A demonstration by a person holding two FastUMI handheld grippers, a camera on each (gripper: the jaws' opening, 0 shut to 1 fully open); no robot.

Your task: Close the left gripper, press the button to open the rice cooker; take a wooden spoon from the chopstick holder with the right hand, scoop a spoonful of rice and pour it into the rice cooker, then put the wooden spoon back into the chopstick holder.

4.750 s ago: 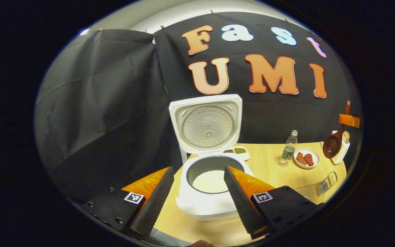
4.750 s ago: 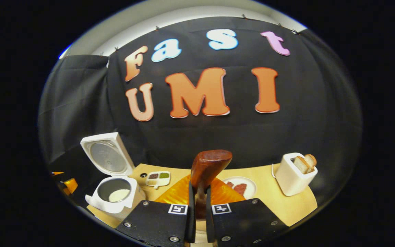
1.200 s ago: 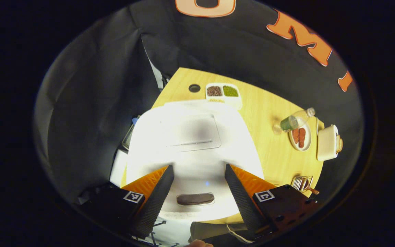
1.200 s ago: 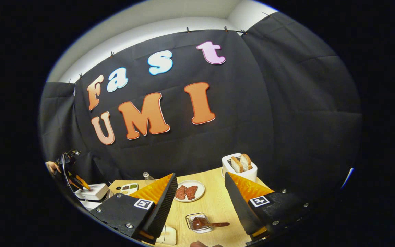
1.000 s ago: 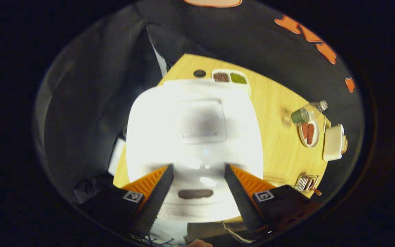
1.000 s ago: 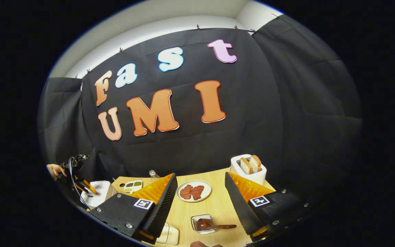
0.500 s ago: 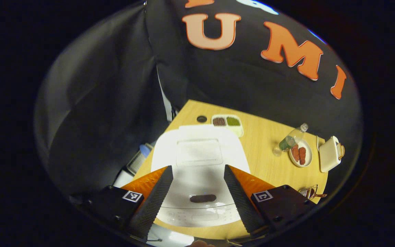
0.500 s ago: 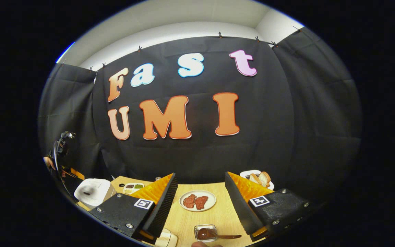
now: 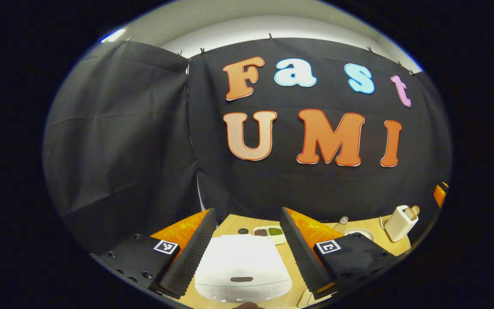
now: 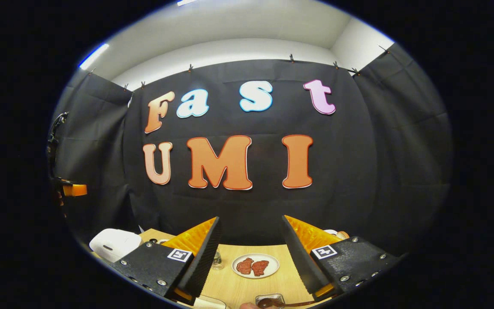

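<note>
Plate with two meat pieces on wooden table; toaster with bread; divided dish.

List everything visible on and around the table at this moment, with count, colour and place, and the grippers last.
Rice cooker: one, white, lid shut, near left end of table.
Table: one, light wood, under everything.
Divided dish: one, white, with dark and green contents, behind the rice cooker.
Bottle: one, clear, right of the dish.
Plate: one, white, with two reddish-brown pieces, mid-table.
Toaster: one, white, with toast in it, far right.
Chopstick holder: one, clear, near edge.
Wooden spoon: one, dark brown, lying in the holder.
Left gripper: one, jaws apart, empty, above the rice cooker.
Right gripper: one, jaws apart, empty, above the plate.
</note>
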